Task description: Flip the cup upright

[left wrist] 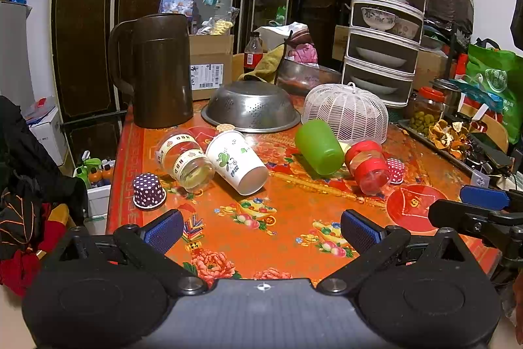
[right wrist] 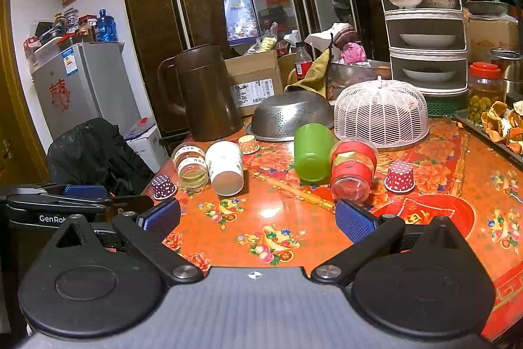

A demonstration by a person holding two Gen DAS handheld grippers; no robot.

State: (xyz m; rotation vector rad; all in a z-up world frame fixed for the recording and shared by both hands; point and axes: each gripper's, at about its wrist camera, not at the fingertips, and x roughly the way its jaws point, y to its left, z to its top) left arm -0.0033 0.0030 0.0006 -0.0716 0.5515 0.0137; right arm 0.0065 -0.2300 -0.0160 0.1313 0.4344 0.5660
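Two black grippers with ribbed blue pads hover over the near edge of the table (left wrist: 278, 237), each spread wide with nothing between its pads: the left gripper (left wrist: 263, 229) and the right gripper (right wrist: 258, 218). In the right wrist view the left tool's side reads "GenRo…", the rest cut off.

The table wears a glossy orange-red oilcloth printed with peonies and fruit.

Beyond the pads, four cylindrical vessels lie on their sides in a loose row, mouths toward the cameras. At left, a clear plastic jar (left wrist: 186, 157) banded with tape lettered "RBD" touches a white paper cup (left wrist: 237, 162) bearing a green motif. To the right, well apart, a smooth green plastic cup (left wrist: 318, 147) lies against a clear jar wrapped in red and gold tape (left wrist: 367, 164).

Small pleated polka-dot paper cups stand mouth-down: a purple one (left wrist: 148, 190) near left, a red one (left wrist: 395, 170) at right.

Farther back stand a tall brown plastic jug (left wrist: 160, 71), an inverted perforated steel colander (left wrist: 251, 107) and a white lattice food cover (left wrist: 346, 113).
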